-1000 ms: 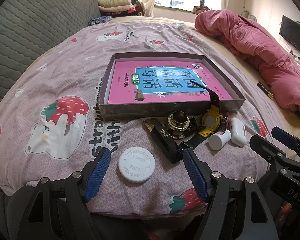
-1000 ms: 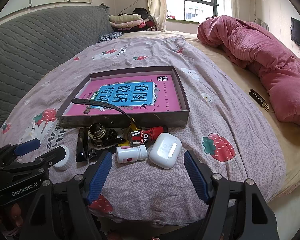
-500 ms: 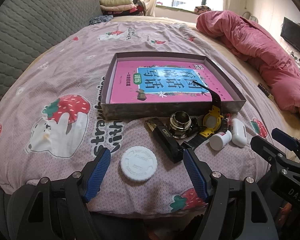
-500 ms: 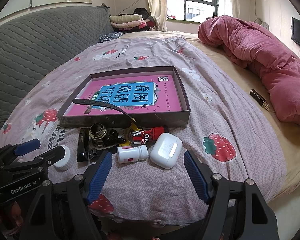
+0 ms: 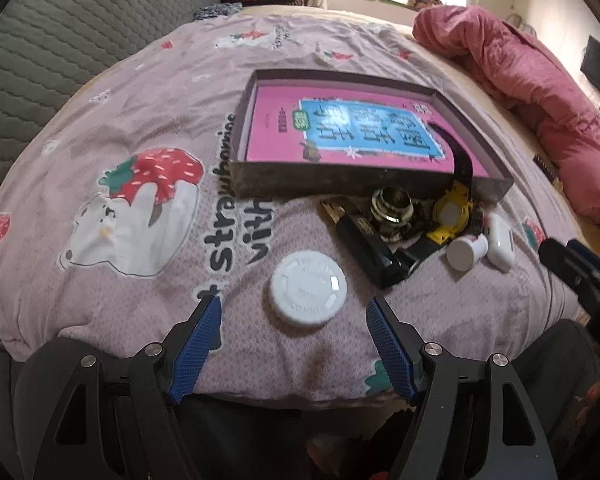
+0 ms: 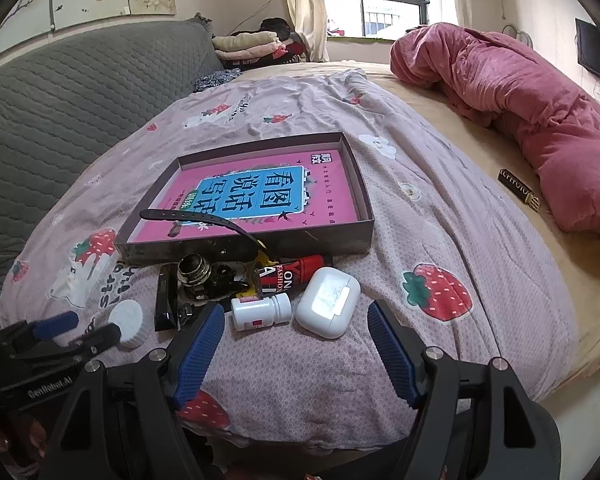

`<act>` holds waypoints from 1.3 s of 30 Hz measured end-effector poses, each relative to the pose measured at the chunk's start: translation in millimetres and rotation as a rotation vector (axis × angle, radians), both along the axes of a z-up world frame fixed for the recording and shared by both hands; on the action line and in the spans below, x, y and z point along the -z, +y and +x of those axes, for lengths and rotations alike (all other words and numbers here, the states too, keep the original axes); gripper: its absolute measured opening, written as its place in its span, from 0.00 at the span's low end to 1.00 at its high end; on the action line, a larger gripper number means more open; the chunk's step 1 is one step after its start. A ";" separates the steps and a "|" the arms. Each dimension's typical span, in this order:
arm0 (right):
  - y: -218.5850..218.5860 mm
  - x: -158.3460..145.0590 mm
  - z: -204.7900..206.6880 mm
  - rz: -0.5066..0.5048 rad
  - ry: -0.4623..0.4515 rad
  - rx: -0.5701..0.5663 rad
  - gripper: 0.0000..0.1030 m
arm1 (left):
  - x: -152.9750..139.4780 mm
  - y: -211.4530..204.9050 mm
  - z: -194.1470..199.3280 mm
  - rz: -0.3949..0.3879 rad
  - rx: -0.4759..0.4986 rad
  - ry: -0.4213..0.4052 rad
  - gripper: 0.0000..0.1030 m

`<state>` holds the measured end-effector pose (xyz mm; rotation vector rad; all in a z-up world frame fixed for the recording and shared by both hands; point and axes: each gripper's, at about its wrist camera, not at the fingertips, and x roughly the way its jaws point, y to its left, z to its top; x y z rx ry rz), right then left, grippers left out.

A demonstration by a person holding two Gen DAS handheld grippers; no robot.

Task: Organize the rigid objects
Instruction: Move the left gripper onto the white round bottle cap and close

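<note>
Left wrist view: left gripper (image 5: 293, 306) fingers released, straddling round white plastic lid (image 5: 308, 294) before shallow grey box (image 5: 340, 182), ready for grasping; right gripper (image 6: 295, 314) also released.

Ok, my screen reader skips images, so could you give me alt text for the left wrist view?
The open left gripper hovers at the bed's edge, just short of a round white lid on a strawberry-print quilt. Beyond lie a cluster of small items and a shallow box holding a pink book.

Daylight from the window (image 6: 380, 8); left view seems motion-blurred, edges warped.
</note>
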<state>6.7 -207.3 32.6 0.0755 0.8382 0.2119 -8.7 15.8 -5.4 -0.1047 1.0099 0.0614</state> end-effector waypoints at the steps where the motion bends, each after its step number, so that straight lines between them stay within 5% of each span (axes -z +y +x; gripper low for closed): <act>1: -0.8 0.3 0.2 0.003 0.001 0.000 0.71 | 1.9 -1.6 0.9 0.005 0.004 0.004 0.74; 12: -9.1 8.3 5.6 0.026 0.035 0.019 0.71 | 30.3 5.9 20.0 -0.009 -0.032 0.096 0.74; 21: -10.3 23.4 13.6 0.009 0.092 0.019 0.71 | 32.9 8.4 26.3 -0.047 -0.030 0.073 0.74; 29: -12.7 32.0 20.0 -0.005 0.113 0.036 0.71 | 31.1 8.7 32.4 -0.094 0.001 0.057 0.51; 39: -15.8 39.9 28.0 -0.023 0.129 0.055 0.71 | 33.0 6.8 37.2 -0.109 0.015 0.053 0.51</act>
